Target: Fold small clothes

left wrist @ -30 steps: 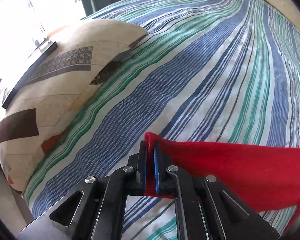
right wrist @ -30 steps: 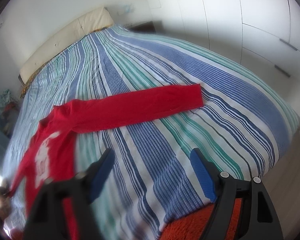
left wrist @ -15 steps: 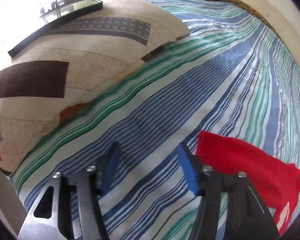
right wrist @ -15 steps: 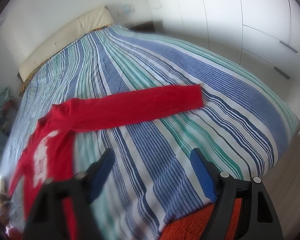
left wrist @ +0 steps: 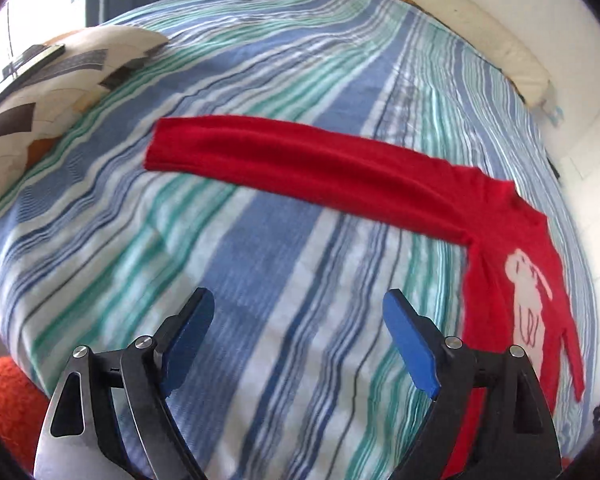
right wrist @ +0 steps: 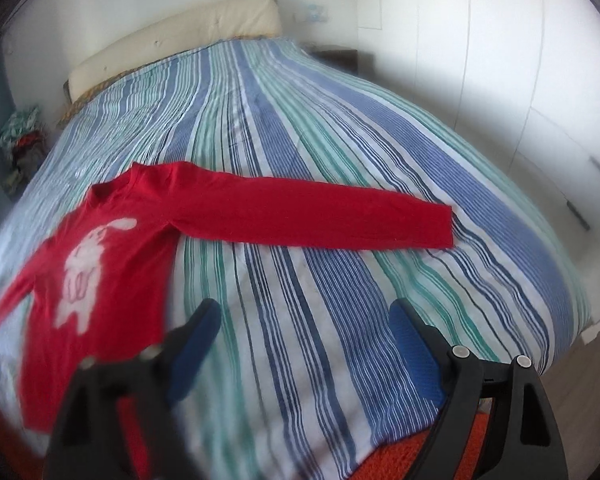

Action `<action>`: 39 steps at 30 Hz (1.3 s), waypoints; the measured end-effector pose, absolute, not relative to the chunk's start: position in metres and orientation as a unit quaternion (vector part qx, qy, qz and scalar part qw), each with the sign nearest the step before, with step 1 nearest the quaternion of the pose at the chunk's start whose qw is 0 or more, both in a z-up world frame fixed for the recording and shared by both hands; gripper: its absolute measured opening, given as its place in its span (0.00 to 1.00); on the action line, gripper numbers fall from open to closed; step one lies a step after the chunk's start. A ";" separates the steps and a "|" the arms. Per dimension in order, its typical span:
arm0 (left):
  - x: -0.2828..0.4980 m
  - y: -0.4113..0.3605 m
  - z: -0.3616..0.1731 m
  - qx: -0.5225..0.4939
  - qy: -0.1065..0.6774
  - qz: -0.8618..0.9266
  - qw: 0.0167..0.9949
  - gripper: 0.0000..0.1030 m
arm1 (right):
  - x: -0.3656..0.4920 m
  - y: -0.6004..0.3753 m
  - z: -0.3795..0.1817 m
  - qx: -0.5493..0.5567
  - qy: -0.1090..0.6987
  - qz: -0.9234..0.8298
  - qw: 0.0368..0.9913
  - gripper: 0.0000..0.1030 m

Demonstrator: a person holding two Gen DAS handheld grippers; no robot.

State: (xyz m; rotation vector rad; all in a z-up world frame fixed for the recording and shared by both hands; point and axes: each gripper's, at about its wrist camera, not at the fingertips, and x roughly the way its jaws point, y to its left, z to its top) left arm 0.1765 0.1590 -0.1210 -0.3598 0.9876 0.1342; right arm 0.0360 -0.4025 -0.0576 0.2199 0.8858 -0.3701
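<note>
While the red shirt (right wrist: pixel 112 280) lies flat, both left tongs (left wrist: pixel 300 340) and right tongs (right wrist: pixel 304 340) gape wide, holding nothing.

The left claw (left wrist: pixel 300 336) hangs spread wide above the striped bedspread (left wrist: pixel 260 260), near the red shirt's (left wrist: pixel 500 240) outstretched sleeve (left wrist: pixel 300 164).

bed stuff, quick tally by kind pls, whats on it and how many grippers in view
red long-sleeve shirt: 1
patterned cushion: 1
cream pillow at the headboard: 1
striped bedspread: 1
gripper, both open and empty: 2 (left gripper, right gripper)
total: 6
</note>
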 end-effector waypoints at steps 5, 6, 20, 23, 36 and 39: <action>0.166 0.120 -0.146 -0.061 0.480 0.073 0.872 0.85 | 0.041 -0.384 -0.065 0.110 0.403 -0.176 0.891 0.83; 0.165 0.116 -0.154 -0.045 0.491 0.074 0.867 0.85 | 0.038 -0.382 -0.069 0.135 0.396 -0.168 0.893 0.83; 0.164 0.113 -0.179 -0.030 0.500 0.085 0.861 1.00 | 0.043 -0.376 -0.118 0.199 0.440 -0.135 0.865 0.87; 0.162 0.110 -0.180 -0.022 0.494 0.089 0.865 1.00 | 0.044 -0.381 -0.124 0.224 0.443 -0.137 0.857 0.87; 0.161 0.105 -0.180 -0.015 0.490 0.093 0.867 1.00 | 0.044 -0.389 -0.139 0.276 0.450 -0.134 0.838 0.87; 0.160 0.104 -0.180 -0.014 0.488 0.093 0.868 1.00 | 0.044 -0.389 -0.140 0.276 0.452 -0.134 0.838 0.87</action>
